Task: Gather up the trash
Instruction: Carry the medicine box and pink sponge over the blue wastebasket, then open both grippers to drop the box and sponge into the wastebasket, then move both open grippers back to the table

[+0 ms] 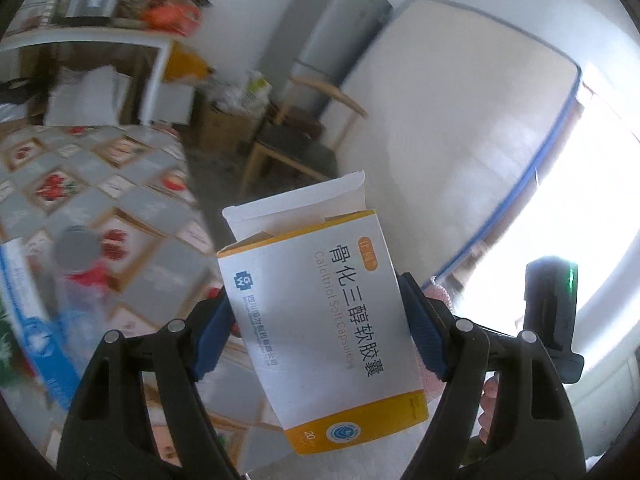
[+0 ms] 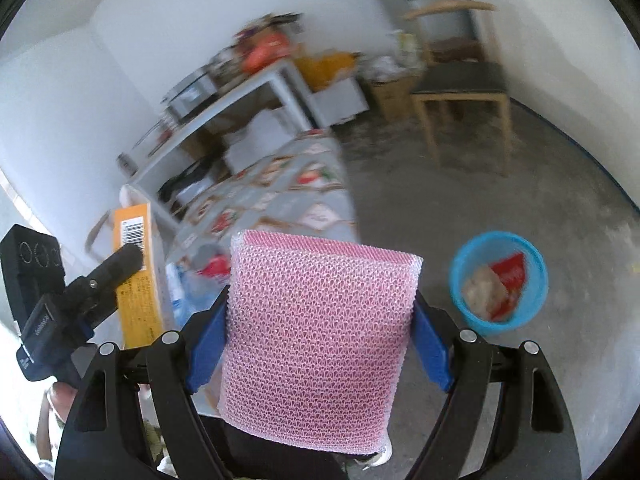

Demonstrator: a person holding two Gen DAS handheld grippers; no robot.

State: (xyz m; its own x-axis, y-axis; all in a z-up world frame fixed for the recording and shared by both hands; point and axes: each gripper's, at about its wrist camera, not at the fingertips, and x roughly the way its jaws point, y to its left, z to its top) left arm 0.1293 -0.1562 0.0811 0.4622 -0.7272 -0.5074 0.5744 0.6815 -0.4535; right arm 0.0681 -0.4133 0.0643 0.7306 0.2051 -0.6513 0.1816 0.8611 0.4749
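My left gripper (image 1: 320,334) is shut on a white and orange medicine box (image 1: 320,320) with its top flap open; both blue pads press its sides. That box (image 2: 138,276) and the left gripper also show at the left of the right wrist view. My right gripper (image 2: 320,344) is shut on a pink mesh sponge (image 2: 316,340) that fills the space between its pads. A blue bin (image 2: 498,280) stands on the concrete floor to the right of the sponge, with a red wrapper and pale crumpled trash inside. A clear bottle with a red label (image 1: 86,276) lies blurred on the patterned tablecloth.
The table with the patterned cloth (image 2: 280,200) lies left of the bin. A wooden chair (image 2: 464,96), a cardboard box of clutter (image 2: 390,88) and a white bench with items (image 2: 240,92) stand by the far wall. A mattress (image 1: 460,112) leans on the wall.
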